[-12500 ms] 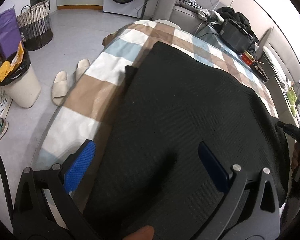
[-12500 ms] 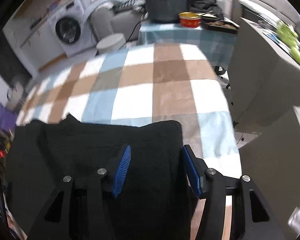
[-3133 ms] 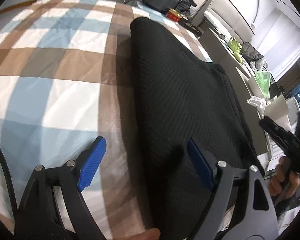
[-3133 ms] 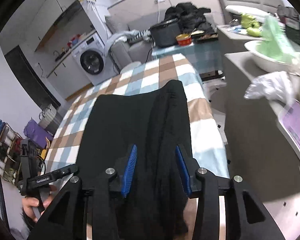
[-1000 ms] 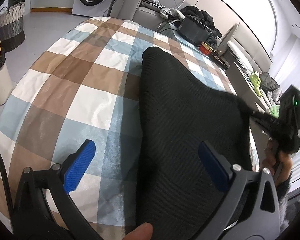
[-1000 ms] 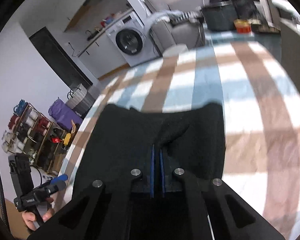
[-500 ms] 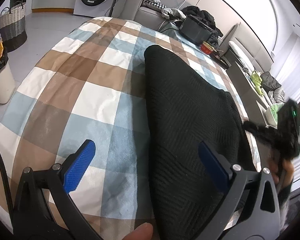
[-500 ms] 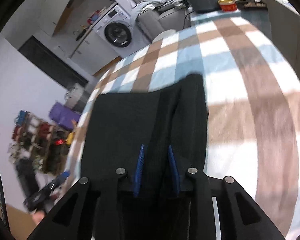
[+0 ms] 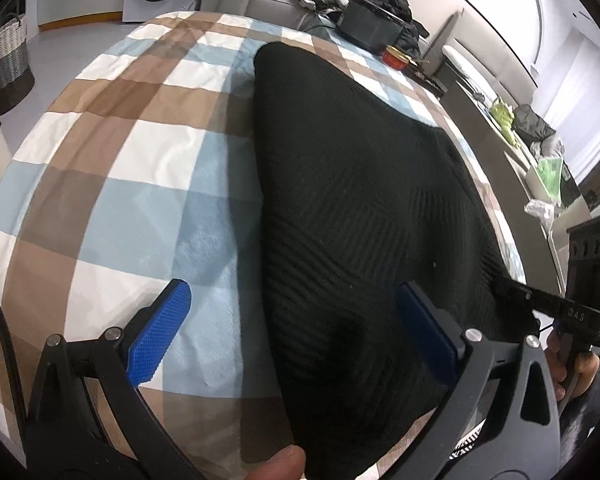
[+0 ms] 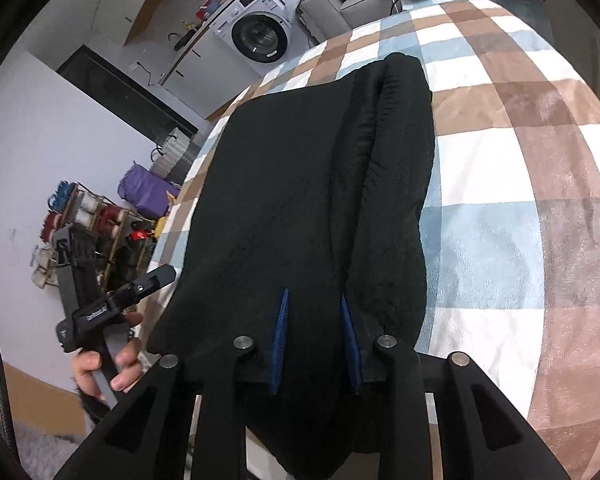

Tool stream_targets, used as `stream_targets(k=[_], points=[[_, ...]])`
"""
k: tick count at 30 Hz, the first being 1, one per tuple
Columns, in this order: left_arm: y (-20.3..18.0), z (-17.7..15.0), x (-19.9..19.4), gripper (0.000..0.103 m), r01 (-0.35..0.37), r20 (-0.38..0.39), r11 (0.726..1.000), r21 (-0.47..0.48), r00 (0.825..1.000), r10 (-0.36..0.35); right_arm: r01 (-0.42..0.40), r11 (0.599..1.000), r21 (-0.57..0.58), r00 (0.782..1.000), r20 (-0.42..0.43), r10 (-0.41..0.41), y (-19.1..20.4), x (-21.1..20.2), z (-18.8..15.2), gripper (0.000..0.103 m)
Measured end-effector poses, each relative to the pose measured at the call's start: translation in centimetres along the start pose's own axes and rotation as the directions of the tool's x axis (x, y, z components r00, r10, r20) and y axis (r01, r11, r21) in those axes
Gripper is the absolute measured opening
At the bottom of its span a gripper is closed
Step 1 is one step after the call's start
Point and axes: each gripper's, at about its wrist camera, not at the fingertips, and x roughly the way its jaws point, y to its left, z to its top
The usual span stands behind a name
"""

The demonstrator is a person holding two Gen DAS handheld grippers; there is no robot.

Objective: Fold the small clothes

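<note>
Here, each line takes its place from the black knit garment.

Black knit garment [image 10: 308, 184]: lies lengthwise on the checked blanket [image 9: 112, 168], folded along its length, one thick rolled edge on its right side in the right wrist view; its near end hangs over the blanket's edge.

Right gripper [image 10: 315, 320]: at the garment's near end, blue pads a narrow gap apart and closing, dark knit between them; whether they press on it cannot be told.

Left gripper [image 9: 296, 316]: over the garment's left edge, jaws spread wide, holding nothing; one blue pad above bare blanket, the other above the knit.

Washing machine [image 10: 260, 36]: well beyond the garment's far end, against the wall.

Red tin [image 9: 396, 57]: past the garment's far corner.
</note>
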Motion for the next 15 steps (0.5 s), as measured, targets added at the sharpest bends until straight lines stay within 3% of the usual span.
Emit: stream_targets(k=[4,9,15], points=[[-0.2,-0.6,0.3,0.102,-0.032,-0.018,0.999,0.027,0.999,0.033,-0.032,0.998,-0.044,0.999,-0.017,0.032,0.6,-1.6,-1.1,0.010],[0.6,-0.8,0.8,0.102,-0.068,-0.037,0.997,0.026,0.997,0.069,0.047,0.998,-0.049,0.998,-0.042,-0.049,-0.1,-1.4,-2.6,0.011],[0.7,-0.8,0.1,0.102,-0.049,-0.036,0.998,0.029,0.998,0.050,0.006,0.999,-0.035,1.000,-0.020,-0.007,0.4,-2.7,-3.4,0.023]])
